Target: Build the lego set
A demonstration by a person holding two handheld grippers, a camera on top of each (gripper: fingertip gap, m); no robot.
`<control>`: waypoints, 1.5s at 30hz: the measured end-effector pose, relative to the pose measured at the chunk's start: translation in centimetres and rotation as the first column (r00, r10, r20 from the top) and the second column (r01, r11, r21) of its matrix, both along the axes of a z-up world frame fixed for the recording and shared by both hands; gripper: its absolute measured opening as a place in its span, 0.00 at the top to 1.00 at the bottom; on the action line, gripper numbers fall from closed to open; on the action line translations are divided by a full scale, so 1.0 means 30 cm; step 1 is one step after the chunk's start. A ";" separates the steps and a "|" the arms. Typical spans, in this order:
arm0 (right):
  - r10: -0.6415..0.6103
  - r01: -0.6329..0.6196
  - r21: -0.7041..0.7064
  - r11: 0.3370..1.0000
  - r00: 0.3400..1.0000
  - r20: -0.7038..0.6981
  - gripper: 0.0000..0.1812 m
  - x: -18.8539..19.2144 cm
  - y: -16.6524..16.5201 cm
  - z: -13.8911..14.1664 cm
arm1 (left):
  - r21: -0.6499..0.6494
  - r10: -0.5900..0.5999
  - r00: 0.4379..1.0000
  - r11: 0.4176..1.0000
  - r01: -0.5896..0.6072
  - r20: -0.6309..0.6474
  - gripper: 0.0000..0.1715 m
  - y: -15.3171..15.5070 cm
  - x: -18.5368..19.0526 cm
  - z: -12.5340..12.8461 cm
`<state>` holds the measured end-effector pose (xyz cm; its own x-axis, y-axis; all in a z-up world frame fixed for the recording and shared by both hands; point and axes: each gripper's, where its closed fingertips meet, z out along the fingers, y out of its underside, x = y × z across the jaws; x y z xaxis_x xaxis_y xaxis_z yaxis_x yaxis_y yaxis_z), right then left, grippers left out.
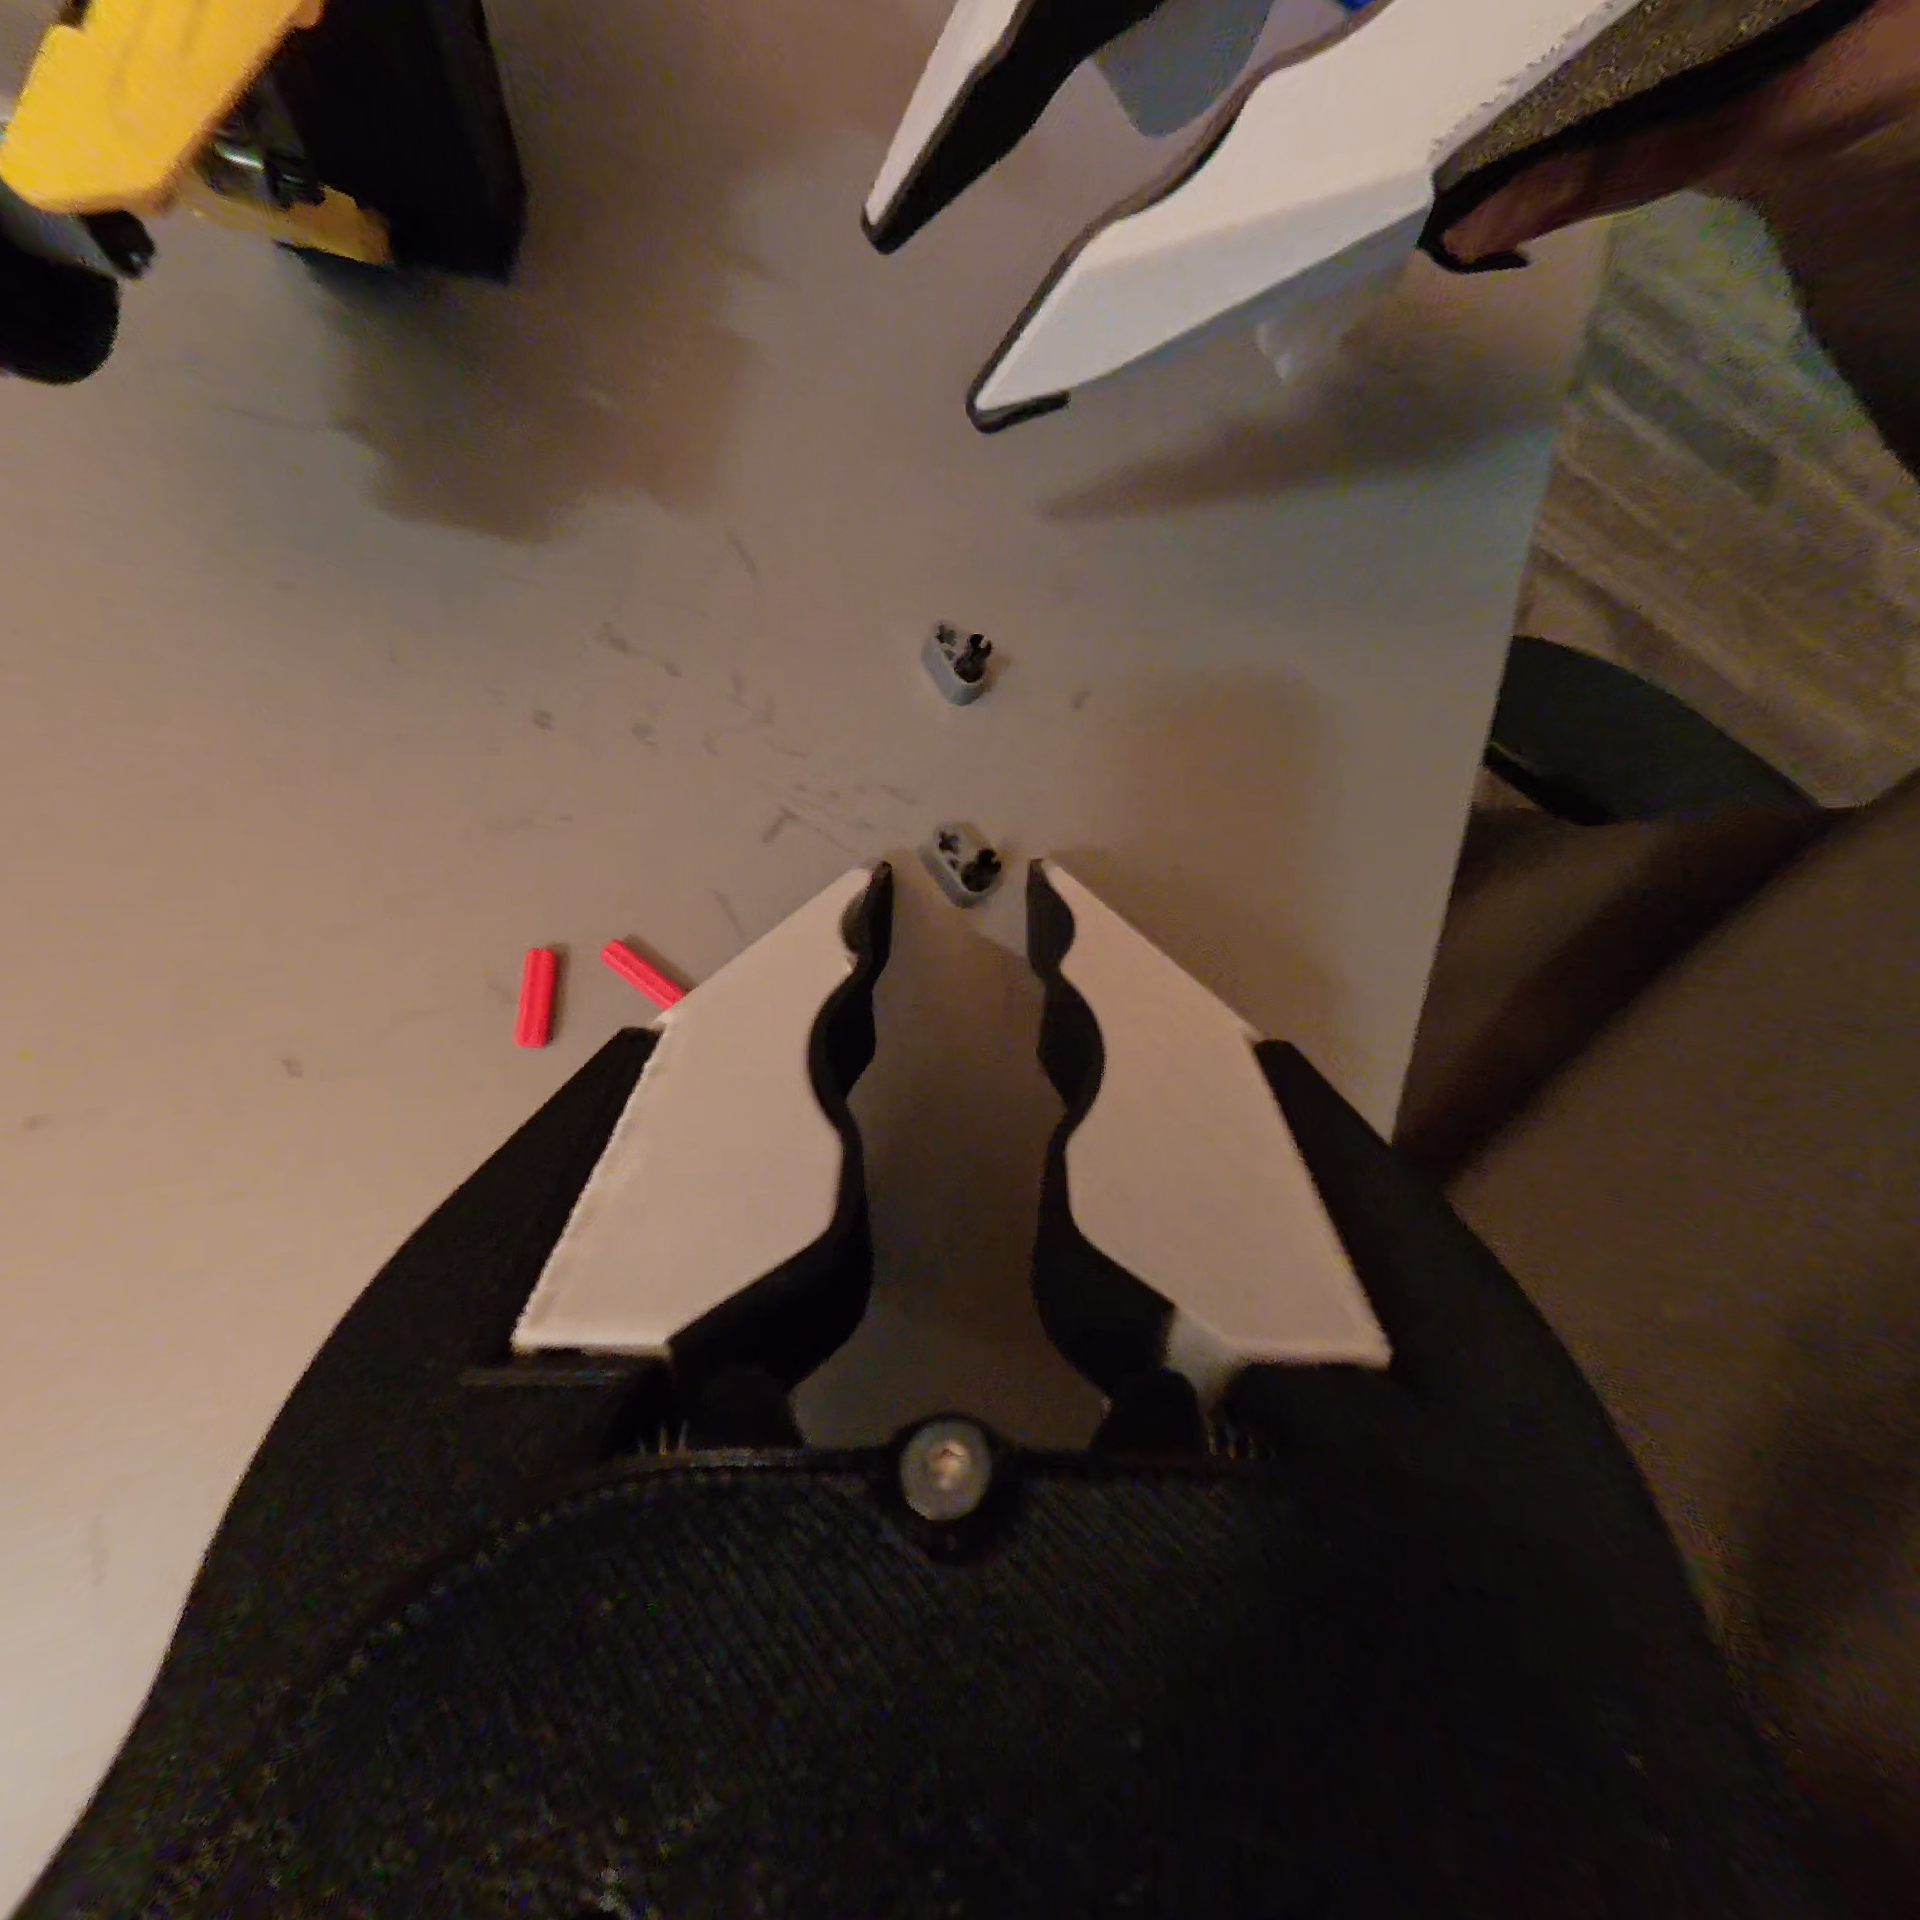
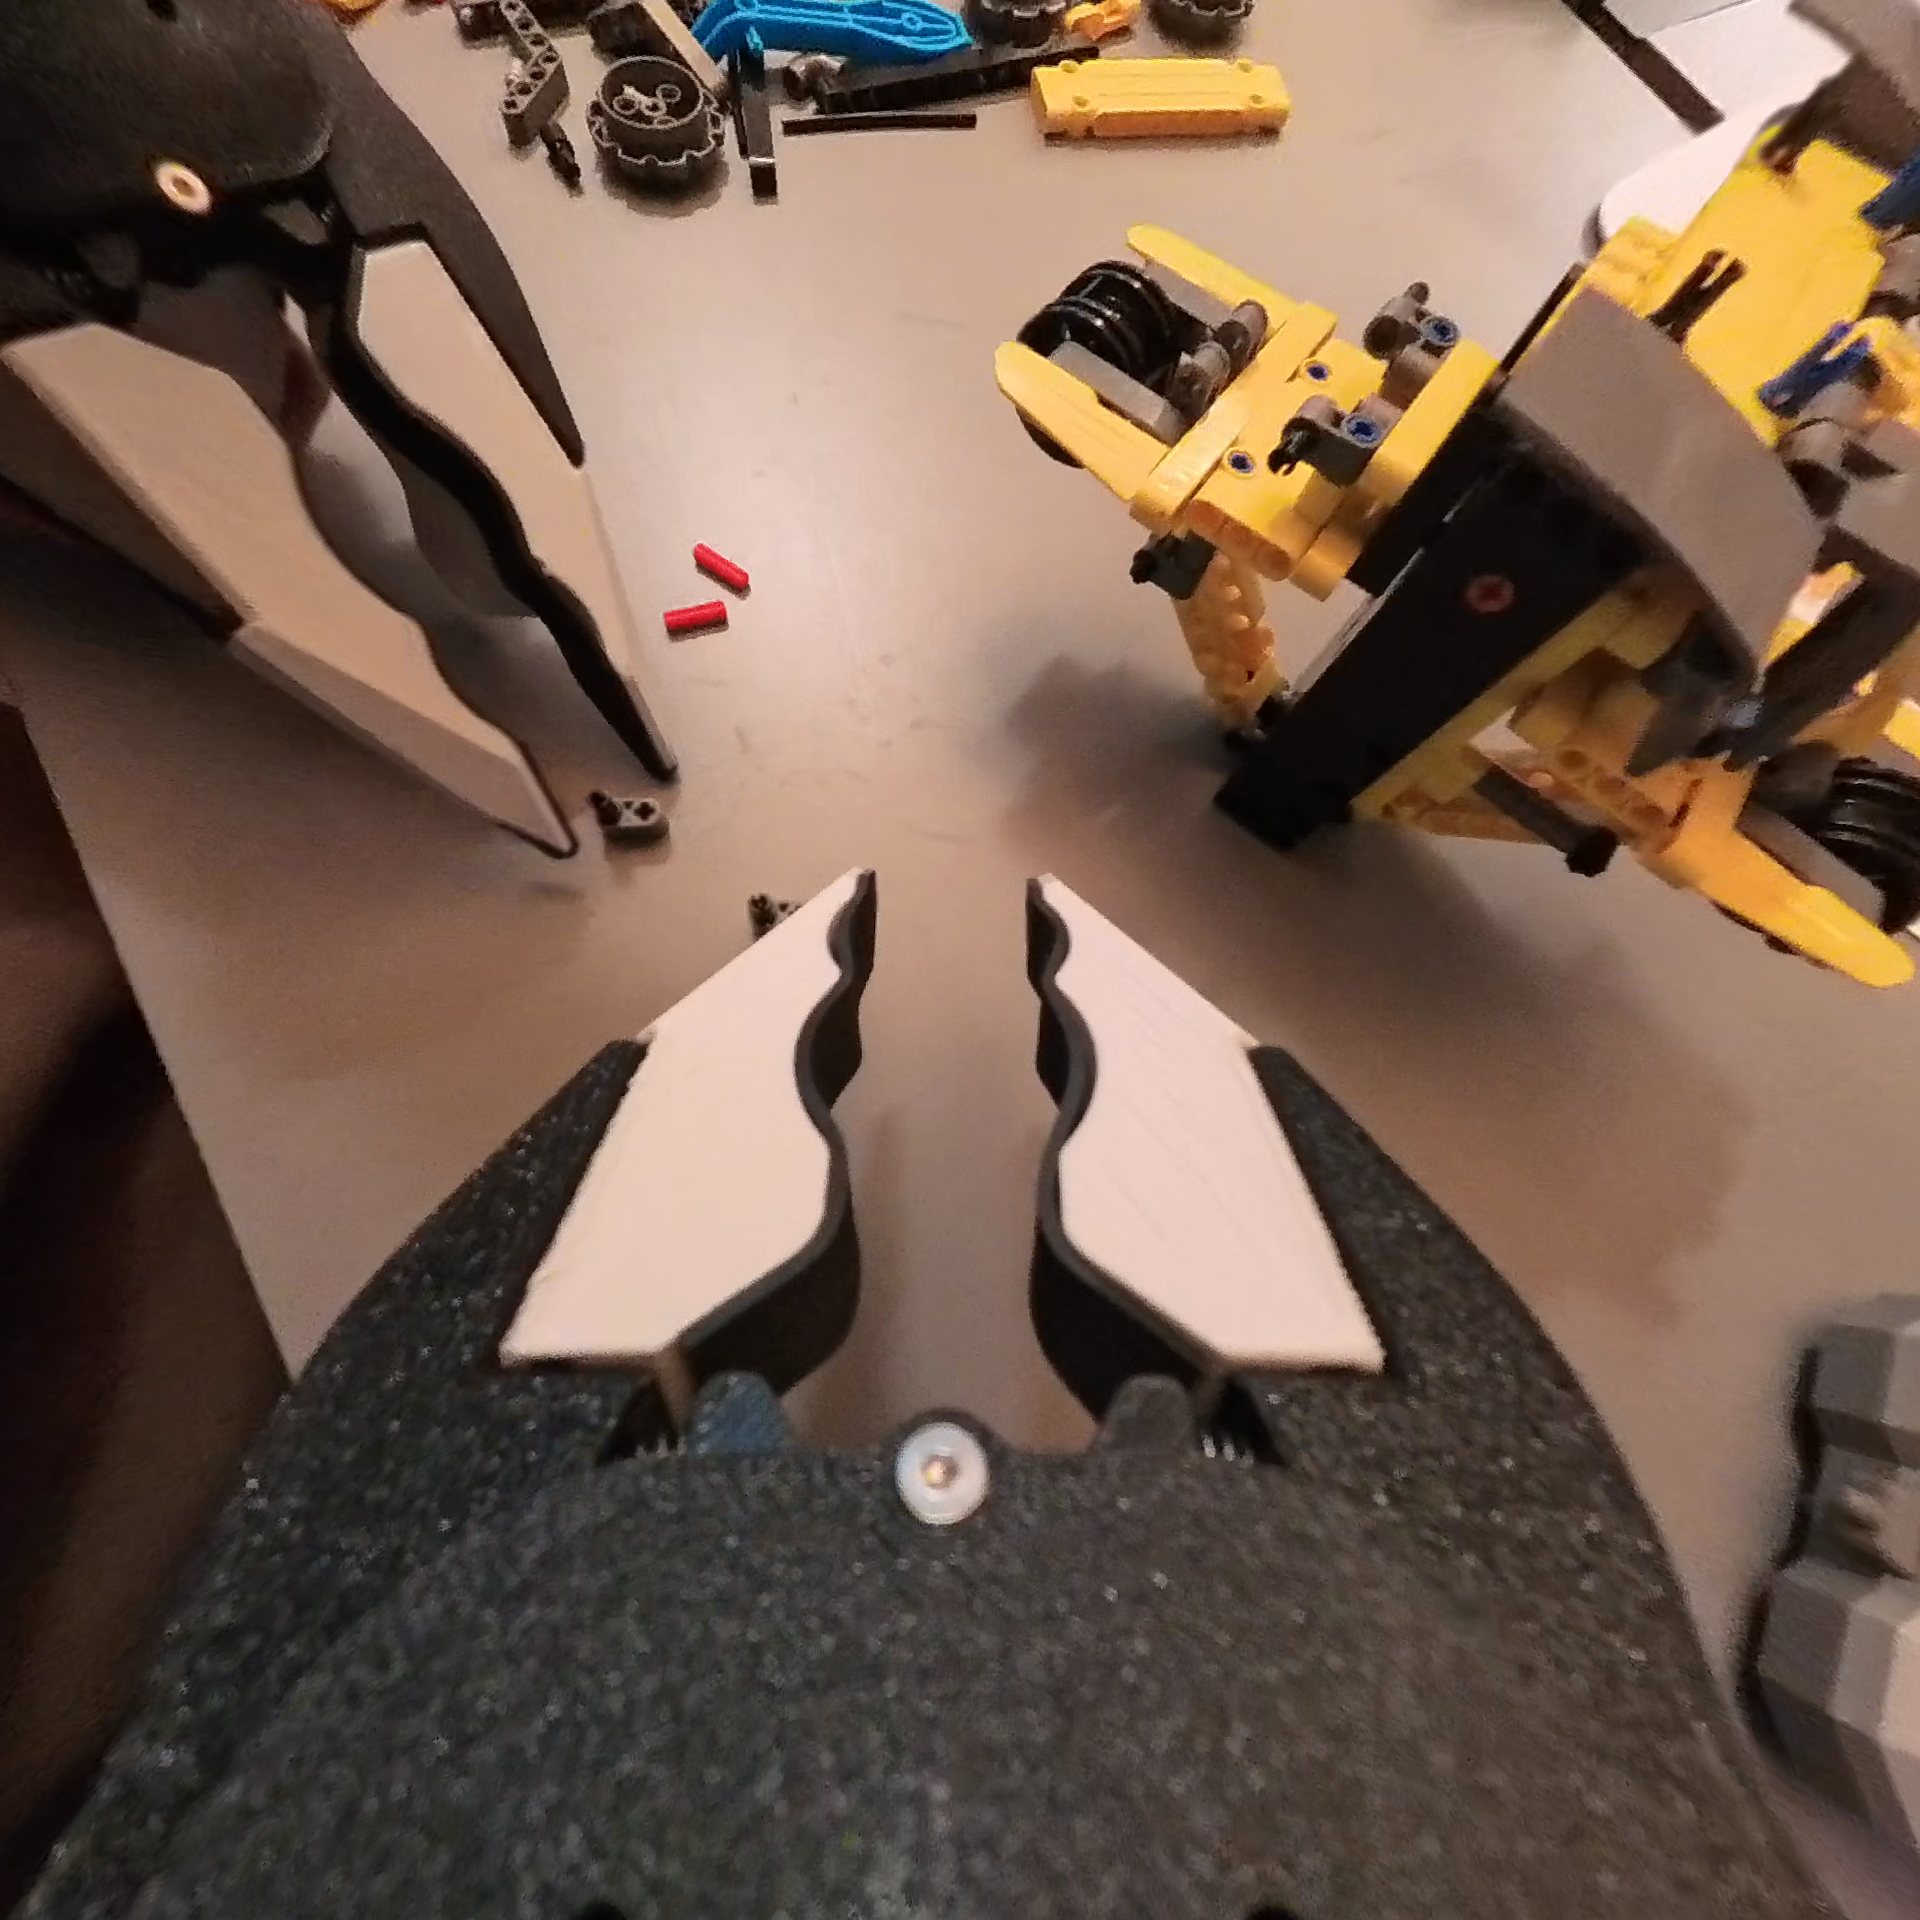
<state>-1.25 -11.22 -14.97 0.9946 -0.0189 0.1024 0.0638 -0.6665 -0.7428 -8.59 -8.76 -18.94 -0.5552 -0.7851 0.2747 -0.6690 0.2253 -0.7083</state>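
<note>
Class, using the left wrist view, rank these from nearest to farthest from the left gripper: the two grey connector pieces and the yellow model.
From the left gripper:
1. Near grey connector, at its fingertips.
2. Far grey connector, straight ahead.
3. Yellow model, far upper left.

The left tongs (image 1: 958, 868) stand apart with a grey connector (image 1: 966, 860) right at the gap between their tips, a second connector (image 1: 961, 662) beyond it on open bench (image 1: 312, 727), and two red pins (image 1: 582, 987) just to the left. The right tongs (image 2: 951, 883) gape over bare bench with clear surface ahead (scuffed, nothing on it) up to the parts pile (image 2: 831, 73) at the far edge. A yellow model (image 2: 1507, 551) blocks their right side, the left tongs their left, and a grey block (image 2: 1860, 1538) sits near right.
</note>
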 end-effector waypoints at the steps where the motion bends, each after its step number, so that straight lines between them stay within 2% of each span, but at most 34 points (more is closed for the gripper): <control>1: 0.011 -0.011 0.001 1.000 1.000 0.004 0.84 -0.001 0.003 -0.006 | 0.019 0.009 1.000 1.000 -0.009 0.014 0.91 0.008 0.008 0.000; 4: 0.061 -0.061 0.006 0.998 0.998 0.005 0.84 -0.020 0.011 -0.024 | 0.050 0.022 1.000 0.998 -0.023 0.021 0.98 0.025 0.023 -0.007; 10: 0.230 -0.227 0.038 0.973 0.962 -0.144 0.79 -0.122 -0.007 -0.055 | 0.047 0.012 1.000 0.999 -0.013 0.018 0.98 0.022 0.043 -0.007; 17: 0.302 -0.304 0.009 0.953 0.942 -0.147 0.78 -0.128 -0.010 -0.115 | 0.101 -0.101 0.995 0.990 0.098 0.024 0.98 0.025 0.065 -0.008; 26: 0.340 -0.349 -0.028 0.937 0.925 -0.167 0.84 -0.155 -0.009 -0.137 | 0.152 -0.215 0.976 0.965 0.212 0.008 0.95 0.051 0.090 -0.010; 33: 0.364 -0.374 -0.008 0.927 0.907 -0.211 0.84 -0.221 -0.012 -0.126 | 0.123 -0.199 0.980 0.973 0.195 0.019 0.95 0.063 0.089 -0.010; 38: 0.334 -0.339 -0.008 0.941 0.929 -0.159 0.84 -0.173 -0.002 -0.121 | 0.148 -0.197 0.980 0.971 0.190 0.033 0.94 0.068 0.091 -0.010; 41: 0.344 -0.349 0.006 0.937 0.920 -0.189 0.84 -0.178 0.004 -0.121 | 0.137 -0.203 0.979 0.971 0.196 0.037 0.92 0.060 0.087 -0.007; 45: 0.366 -0.370 0.000 0.929 0.917 -0.159 0.87 -0.189 0.017 -0.122 | 0.131 -0.202 0.979 0.972 0.195 0.043 0.90 0.053 0.091 -0.006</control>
